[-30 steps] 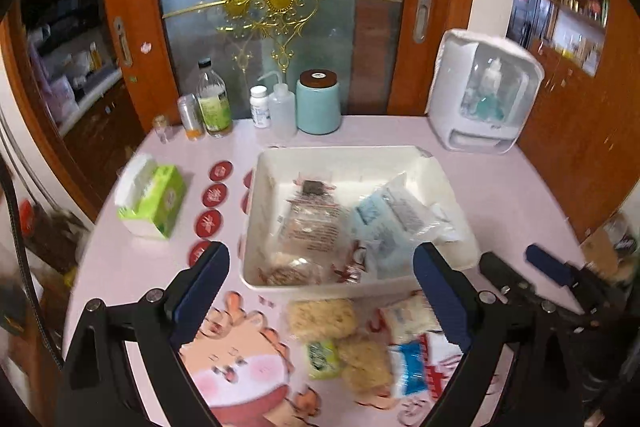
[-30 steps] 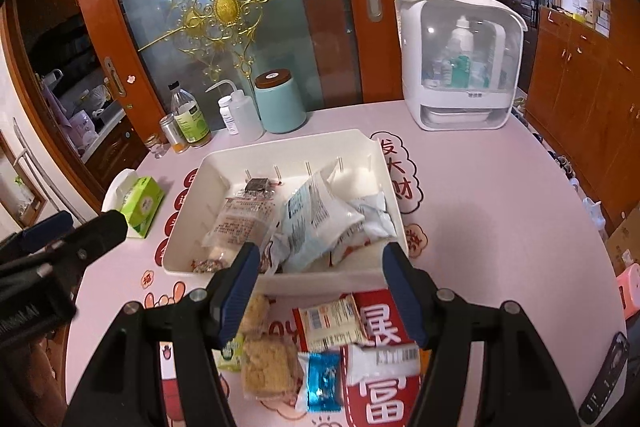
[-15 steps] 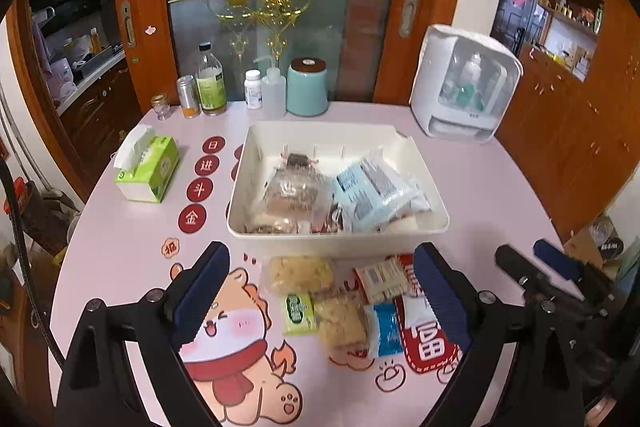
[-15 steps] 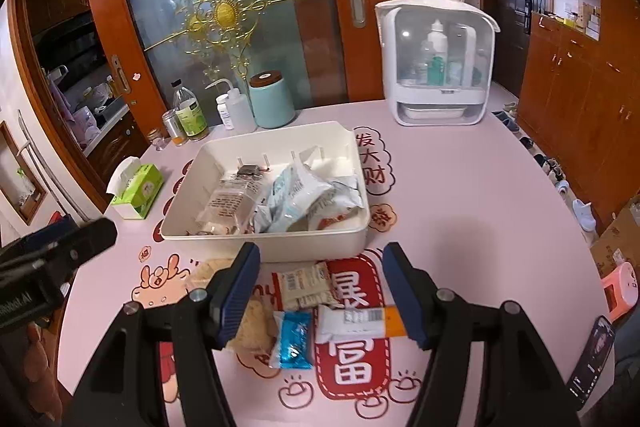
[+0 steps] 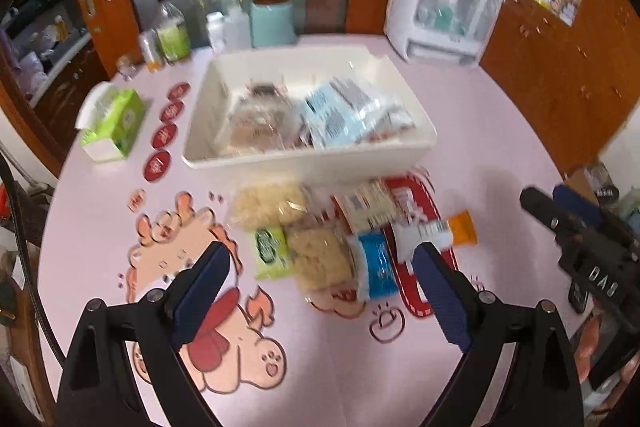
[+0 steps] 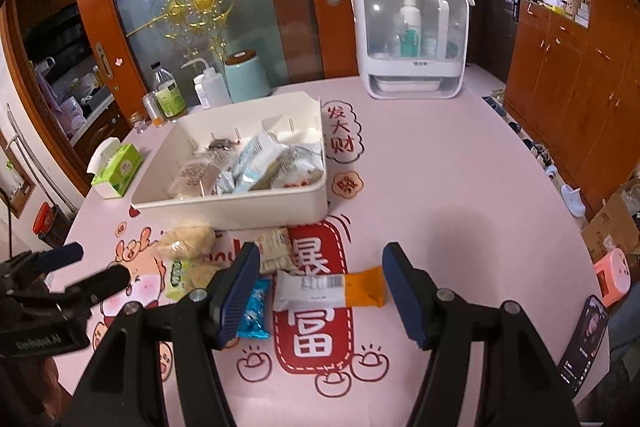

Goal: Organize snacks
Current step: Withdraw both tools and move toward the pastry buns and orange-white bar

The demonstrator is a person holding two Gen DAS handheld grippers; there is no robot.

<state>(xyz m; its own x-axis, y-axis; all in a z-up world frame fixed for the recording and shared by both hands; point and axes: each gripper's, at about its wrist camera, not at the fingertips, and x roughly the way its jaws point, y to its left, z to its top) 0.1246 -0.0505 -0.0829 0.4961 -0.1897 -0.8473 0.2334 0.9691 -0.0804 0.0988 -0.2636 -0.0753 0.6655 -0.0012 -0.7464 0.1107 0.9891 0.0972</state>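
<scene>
A white bin point(image 5: 280, 163) point(image 6: 248, 205) on the pink table holds several snack packets. In front of it lie loose snacks: two pale crumbly cakes point(image 5: 268, 205) point(image 5: 320, 259), a green packet point(image 5: 272, 247), a blue packet point(image 5: 376, 265) point(image 6: 254, 311), a beige packet point(image 5: 370, 205) point(image 6: 274, 251) and a white-and-orange bar point(image 5: 436, 229) point(image 6: 328, 291). My left gripper point(image 5: 320, 287) hangs open over the cakes and the blue packet, holding nothing. My right gripper point(image 6: 320, 291) stands open with the white-and-orange bar between its fingers, pads apart from it.
A green tissue box point(image 5: 114, 125) sits left of the bin. Bottles and a teal canister point(image 6: 246, 77) line the far edge, a white cabinet appliance point(image 6: 410, 39) stands at the back right. A phone point(image 6: 582, 339) lies at the table's right edge.
Both grippers have drawn back from the bin and sunk toward the loose snacks in front of it. Neither has changed its opening or taken hold of anything.
</scene>
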